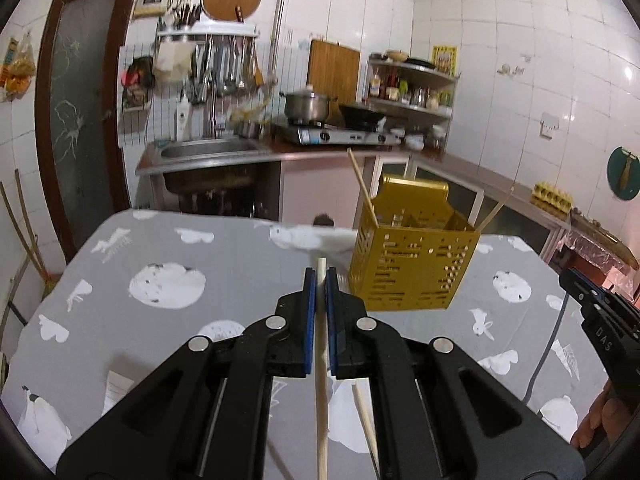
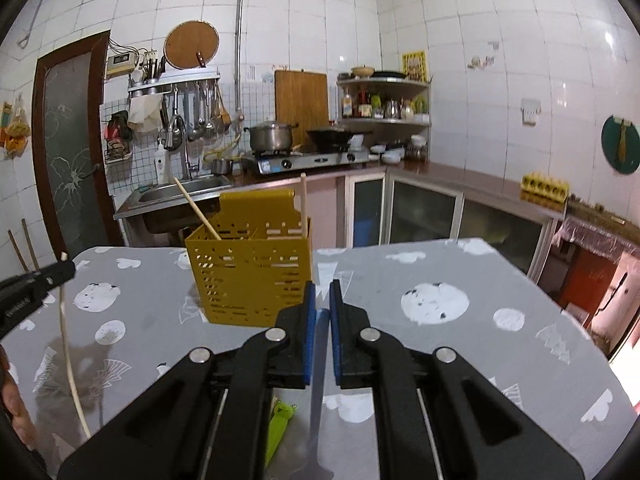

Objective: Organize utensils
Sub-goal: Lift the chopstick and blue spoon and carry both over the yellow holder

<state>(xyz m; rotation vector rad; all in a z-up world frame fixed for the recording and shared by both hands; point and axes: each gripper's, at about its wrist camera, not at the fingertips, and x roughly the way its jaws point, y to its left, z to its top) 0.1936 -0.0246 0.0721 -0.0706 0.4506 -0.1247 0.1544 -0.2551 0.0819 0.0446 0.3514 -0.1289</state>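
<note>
Left gripper point(image 1: 320, 280) clamps an upright chopstick point(image 1: 321, 380); right gripper point(image 2: 322, 296) clamps a blue-handled utensil point(image 2: 320, 344), handle up.

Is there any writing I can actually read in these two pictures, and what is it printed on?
"DAS": white letters on the black body of the right gripper, seen from the left wrist view.
Yellow poster by the corner shelf: printed, too blurred to read.
Bottle labels on the corner shelf: too small to read.
Stove front stickers: unreadable.
</note>
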